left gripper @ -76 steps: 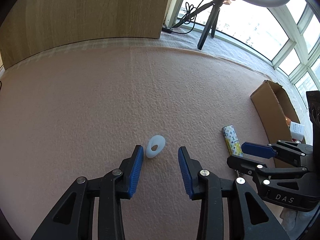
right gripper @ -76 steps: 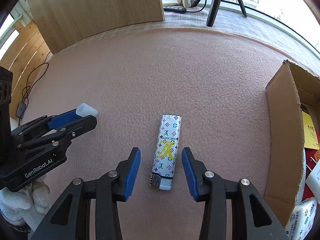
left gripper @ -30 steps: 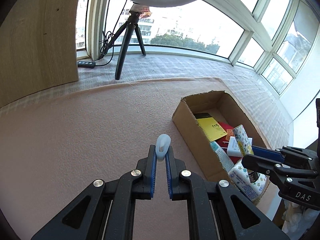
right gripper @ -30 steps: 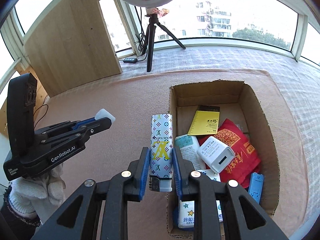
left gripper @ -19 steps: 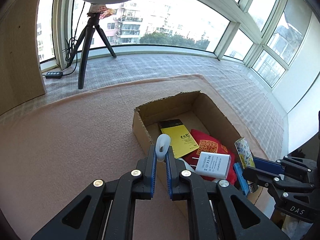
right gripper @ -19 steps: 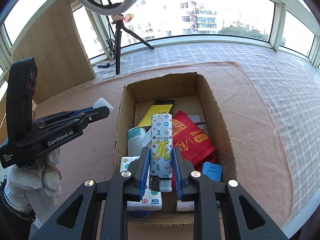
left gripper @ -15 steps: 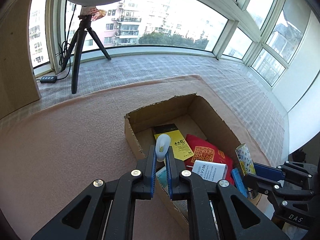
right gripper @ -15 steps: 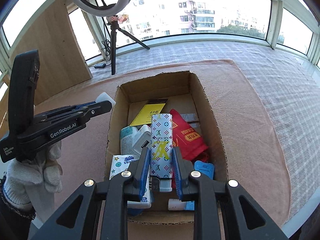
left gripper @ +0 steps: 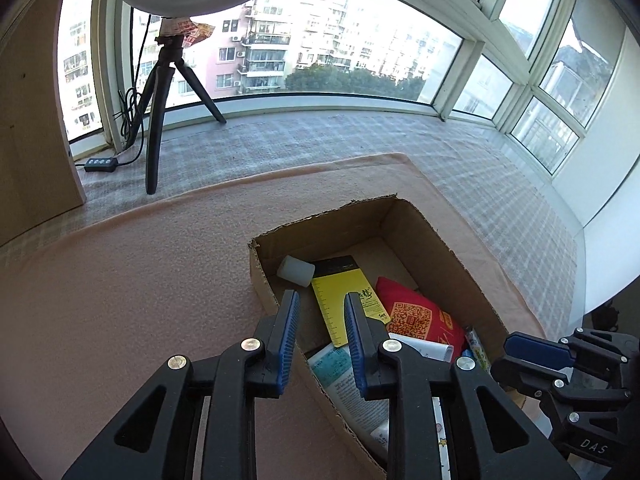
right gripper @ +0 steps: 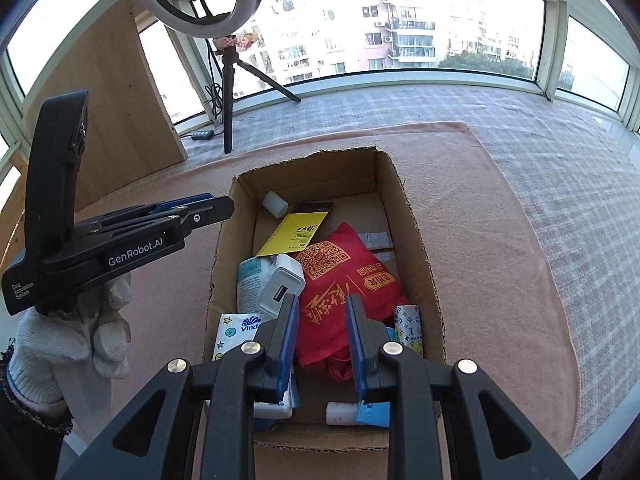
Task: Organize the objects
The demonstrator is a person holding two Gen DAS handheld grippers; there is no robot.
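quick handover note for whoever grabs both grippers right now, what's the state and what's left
Left gripper: open, empty, over the near-left corner of the cardboard box.
Right gripper: open, empty, over the near half of the box.
White cap: lying in the box's far-left corner, beside the yellow booklet.
Patterned lighter: in the box against the right wall, beside the red pouch.
Done: both items are in the box.
Left: nothing loose shows on the pink mat in these views; check the area outside the frames, then pull both grippers back.
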